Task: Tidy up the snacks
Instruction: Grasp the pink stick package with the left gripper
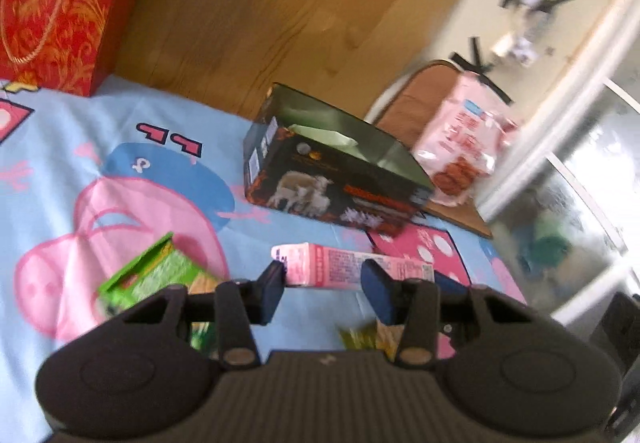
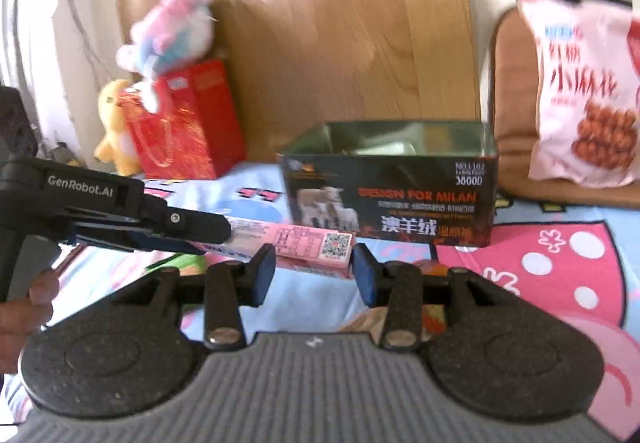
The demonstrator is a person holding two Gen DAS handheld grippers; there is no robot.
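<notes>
A pink snack box [image 1: 352, 270] lies on the cartoon bedsheet [image 1: 80, 147], just beyond my left gripper [image 1: 325, 283], which is open around its near side. In the right wrist view the left gripper [image 2: 208, 233] reaches in from the left and its fingers straddle the pink box [image 2: 304, 243]. My right gripper [image 2: 314, 273] is open and empty, just in front of the pink box's end. A dark open box [image 1: 336, 171] with a sheep picture stands behind; it also shows in the right wrist view [image 2: 392, 187]. A green snack box [image 1: 156, 275] lies left of my left gripper.
A pink bag of fried snacks [image 2: 584, 91] leans on a brown cushion [image 2: 512, 91] at the right. A red gift bag [image 2: 188, 123] with plush toys [image 2: 172, 31] stands at the back left. A wooden headboard [image 2: 340, 43] runs behind. Small wrappers [image 1: 360, 339] lie under my left gripper.
</notes>
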